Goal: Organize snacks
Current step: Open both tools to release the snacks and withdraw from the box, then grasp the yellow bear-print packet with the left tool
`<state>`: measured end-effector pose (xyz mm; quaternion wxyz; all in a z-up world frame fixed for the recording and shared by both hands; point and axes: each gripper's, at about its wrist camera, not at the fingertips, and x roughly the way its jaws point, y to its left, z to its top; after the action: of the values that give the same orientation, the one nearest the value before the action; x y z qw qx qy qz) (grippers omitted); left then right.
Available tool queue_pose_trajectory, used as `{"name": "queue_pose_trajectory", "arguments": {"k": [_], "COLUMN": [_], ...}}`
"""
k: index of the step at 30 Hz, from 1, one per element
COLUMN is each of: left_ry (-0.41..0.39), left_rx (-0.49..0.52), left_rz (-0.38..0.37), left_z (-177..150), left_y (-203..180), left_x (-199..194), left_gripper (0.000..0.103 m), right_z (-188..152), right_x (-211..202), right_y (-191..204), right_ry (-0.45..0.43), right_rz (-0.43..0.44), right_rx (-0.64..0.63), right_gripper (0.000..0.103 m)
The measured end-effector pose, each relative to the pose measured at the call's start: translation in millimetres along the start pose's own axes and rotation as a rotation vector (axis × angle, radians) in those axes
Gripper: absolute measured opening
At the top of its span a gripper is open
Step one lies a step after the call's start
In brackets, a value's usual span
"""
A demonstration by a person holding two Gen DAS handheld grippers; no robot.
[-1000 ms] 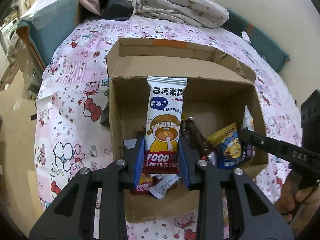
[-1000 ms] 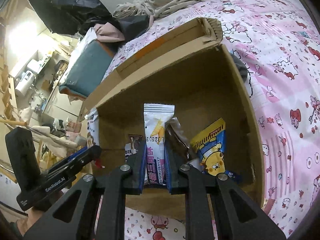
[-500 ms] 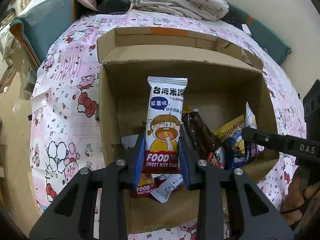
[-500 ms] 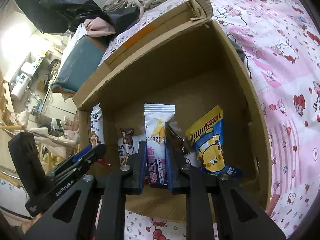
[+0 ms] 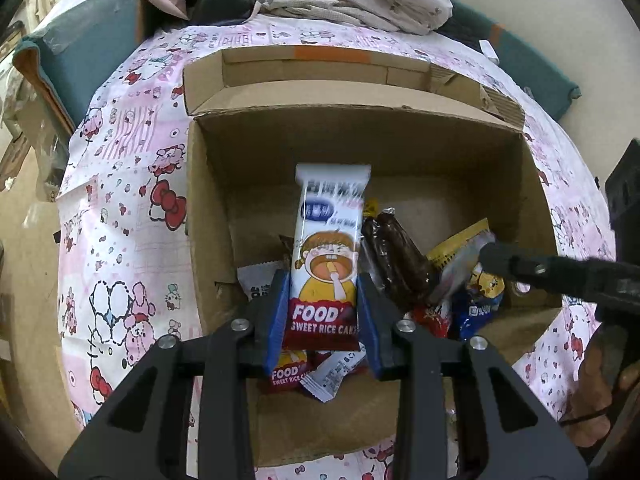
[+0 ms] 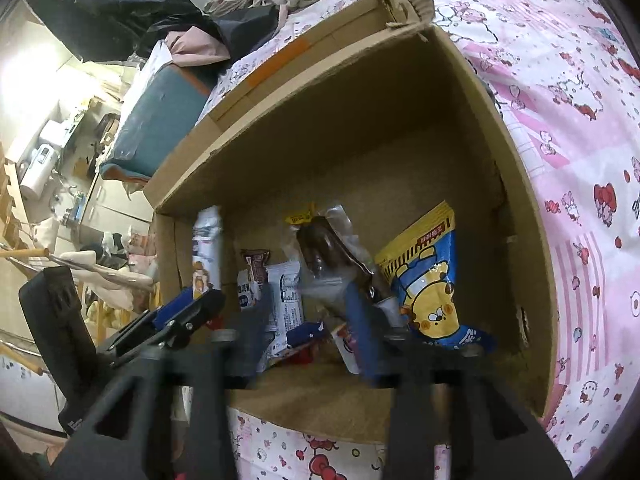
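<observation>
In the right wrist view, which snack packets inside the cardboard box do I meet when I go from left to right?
White rice cake packet → small brown wrapper → white packet with printed label → dark brown bar in clear wrap → blue and yellow bear packet.

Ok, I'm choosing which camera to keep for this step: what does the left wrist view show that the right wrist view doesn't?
Only the left wrist view: the printed front of the sweet rice cake pack, standing in the left claw as its jaws open, and a second rice cake pack under it. Only the right wrist view: the bear snack bag with its whole front, and the room's cabinets. Both: the cardboard box, the brown bar in clear wrap, the pink cartoon sheet.
</observation>
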<state>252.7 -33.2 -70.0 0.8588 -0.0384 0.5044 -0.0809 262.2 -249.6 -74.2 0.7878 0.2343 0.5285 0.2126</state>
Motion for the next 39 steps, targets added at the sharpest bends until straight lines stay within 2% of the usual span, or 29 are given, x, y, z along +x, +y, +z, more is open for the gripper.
{"name": "queue_pose_trajectory", "arguments": {"k": [2, 7, 13, 17, 19, 23, 26, 30, 34, 36, 39], "left_ry": [-0.012, -0.035, -0.041, -0.064, -0.069, -0.059, -0.023, -0.007, 0.012, 0.048, 0.128], "left_rx": [-0.004, -0.005, -0.012, 0.010, 0.022, 0.009, -0.017, -0.065, -0.075, -0.072, -0.099], "left_rz": [0.006, -0.010, -0.012, 0.006, 0.020, 0.027, 0.021, 0.032, 0.142, 0.168, 0.140], "left_z": [1, 3, 0, -6, -11, -24, -31, -45, -67, -80, -101], "left_y": [0, -5, -7, -6, -8, -11, -15, -19, -34, -47, -68], "left_x": [-3, -11, -17, -27, -35, -49, -50, -57, -53, -46, -30], "left_gripper": [0.064, 0.078, 0.078, 0.078, 0.078, 0.078, 0.078, 0.078, 0.078, 0.078, 0.078], "right_z": [0, 3, 3, -10, -17, -35, -47, -59, -71, -79, -87], "right_x": [-7, -18, -24, -32, -41, -71, -86, -101, -107, -108, -108], "right_y": [8, 13, 5, -1, -4, -13, -31, -53, -82, -97, -115], "right_ry": [-0.042, -0.082, -0.085, -0.039, -0.019, -0.042, -0.043, -0.062, -0.061, -0.058, -0.051], "right_rz": [-0.029, -0.006, -0.032, -0.077, -0.085, -0.112, -0.081, -0.119, -0.147, -0.125, -0.058], "right_rx": [-0.052, -0.078, -0.056, -0.060, -0.056, -0.039, 0.069, 0.176, 0.329, 0.428, 0.549], "right_gripper": [0.075, 0.080, 0.080, 0.080, 0.080, 0.080, 0.080, 0.080, 0.080, 0.080, 0.080]}}
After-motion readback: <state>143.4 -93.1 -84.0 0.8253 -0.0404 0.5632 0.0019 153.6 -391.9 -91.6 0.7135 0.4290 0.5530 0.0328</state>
